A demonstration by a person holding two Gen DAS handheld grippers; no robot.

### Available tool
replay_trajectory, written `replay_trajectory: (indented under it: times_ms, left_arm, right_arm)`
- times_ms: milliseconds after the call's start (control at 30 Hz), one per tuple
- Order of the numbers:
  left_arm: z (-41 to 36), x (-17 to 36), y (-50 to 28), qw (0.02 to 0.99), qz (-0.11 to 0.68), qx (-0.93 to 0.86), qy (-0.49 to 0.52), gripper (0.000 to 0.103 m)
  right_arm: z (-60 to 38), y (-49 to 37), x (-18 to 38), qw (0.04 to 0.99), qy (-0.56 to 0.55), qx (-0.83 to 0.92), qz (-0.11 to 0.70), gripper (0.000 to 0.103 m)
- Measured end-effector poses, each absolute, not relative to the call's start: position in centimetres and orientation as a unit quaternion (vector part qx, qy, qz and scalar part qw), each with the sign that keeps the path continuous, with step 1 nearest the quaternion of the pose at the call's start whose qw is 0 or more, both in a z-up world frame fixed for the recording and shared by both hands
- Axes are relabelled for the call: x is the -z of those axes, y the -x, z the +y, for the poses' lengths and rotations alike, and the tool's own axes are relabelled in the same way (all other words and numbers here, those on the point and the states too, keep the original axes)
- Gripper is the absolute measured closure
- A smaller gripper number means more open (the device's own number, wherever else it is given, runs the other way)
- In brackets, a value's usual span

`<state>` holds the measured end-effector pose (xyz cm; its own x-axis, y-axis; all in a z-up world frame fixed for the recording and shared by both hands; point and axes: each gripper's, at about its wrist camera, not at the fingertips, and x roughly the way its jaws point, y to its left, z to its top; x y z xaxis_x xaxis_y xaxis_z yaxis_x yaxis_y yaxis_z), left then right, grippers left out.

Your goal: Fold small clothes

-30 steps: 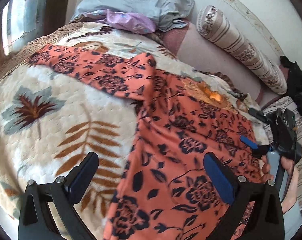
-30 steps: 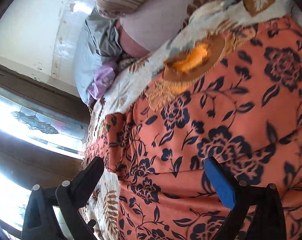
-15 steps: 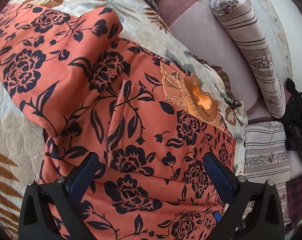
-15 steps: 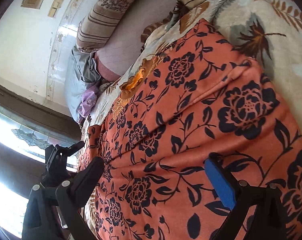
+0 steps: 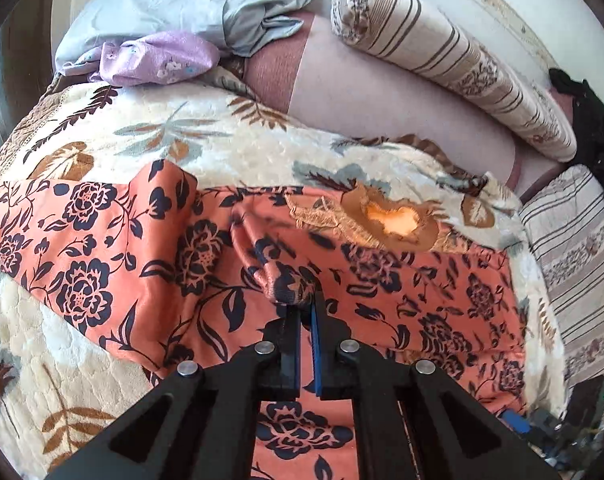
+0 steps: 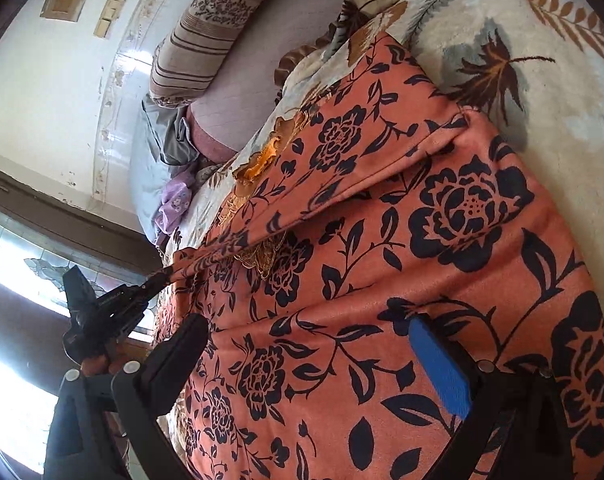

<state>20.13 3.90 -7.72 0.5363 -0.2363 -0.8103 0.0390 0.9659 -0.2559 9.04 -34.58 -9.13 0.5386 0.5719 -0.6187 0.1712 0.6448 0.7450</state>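
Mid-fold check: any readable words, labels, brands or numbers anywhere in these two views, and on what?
None can be read.
The orange floral garment, pinched by the left gripper, carries only a print.
Two wall plaques in the right wrist view show no legible text.
The right gripper bears no marking.

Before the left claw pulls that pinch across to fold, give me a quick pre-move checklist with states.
1. Left claw shut on the orange floral garment: ok, fabric bunched at the tips.
2. Right claw free to assist: ok, open over the garment, holding nothing.
3. Garment flat: not ok, a fold ridge runs across it.
4. Quilt not caught in the pinch: cannot tell.
5. Fold path free of the purple cloth: ok, it lies apart by the pillows.
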Motion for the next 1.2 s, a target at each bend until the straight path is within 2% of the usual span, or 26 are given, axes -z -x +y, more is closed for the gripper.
replay_trajectory:
  times_ms: [133, 267, 400, 433, 633, 800, 867, 1000, 1100, 1133, 1167, 1200]
  left_arm:
    - [5.1, 14.8, -21.2, 0.812, 0.567, 0.048, 0.131, 0.095]
    - [4.9, 14.4, -20.6, 0.829, 0.543, 0.057, 0.117, 0.095]
    - [4.7, 14.4, -20.8, 0.824, 0.549, 0.058, 0.126, 0.095]
    - [4.5, 14.4, -21.0, 0.825, 0.548, 0.059, 0.126, 0.095]
    - [4.9, 14.5, -20.6, 0.830, 0.541, 0.064, 0.119, 0.095]
    - [5.2, 14.7, -20.5, 0.829, 0.539, 0.066, 0.132, 0.095]
    - [5.4, 14.7, -20.6, 0.827, 0.542, 0.067, 0.135, 0.095]
    - [5.4, 14.8, -20.5, 0.828, 0.539, 0.066, 0.136, 0.095]
    - [5.5, 14.9, -20.4, 0.831, 0.535, 0.066, 0.141, 0.095]
    - [5.6, 14.9, -20.3, 0.832, 0.532, 0.066, 0.144, 0.095]
    - [5.7, 15.0, -20.2, 0.832, 0.530, 0.068, 0.146, 0.095]
    - [5.8, 15.0, -20.1, 0.833, 0.528, 0.070, 0.148, 0.095]
  right_arm:
    - [-36.2, -11.6, 6.9, 0.790, -0.411, -0.134, 0.436, 0.001]
    - [-38.9, -16.7, 7.3, 0.785, -0.432, -0.113, 0.431, 0.001]
    - [-42.1, -21.0, 13.0, 0.731, -0.479, -0.065, 0.482, 0.002]
    - [-42.9, -20.9, 13.5, 0.716, -0.514, -0.065, 0.468, 0.003]
    - [-44.0, -22.6, 9.7, 0.732, -0.510, -0.103, 0.439, 0.002]
    - [-44.2, -27.0, 13.4, 0.701, -0.512, -0.084, 0.489, 0.002]
    - [-44.8, -27.5, 13.8, 0.700, -0.523, -0.064, 0.482, 0.002]
    - [-45.1, -28.6, 9.1, 0.780, -0.436, -0.059, 0.445, 0.002]
    - [-45.6, -29.7, 9.7, 0.789, -0.364, -0.003, 0.494, 0.002]
    - [-45.3, -29.9, 10.4, 0.784, -0.349, -0.002, 0.514, 0.005]
    - [-44.9, -30.1, 11.2, 0.779, -0.335, -0.009, 0.530, 0.018]
    - [-44.3, -30.2, 11.7, 0.775, -0.314, -0.013, 0.548, 0.025]
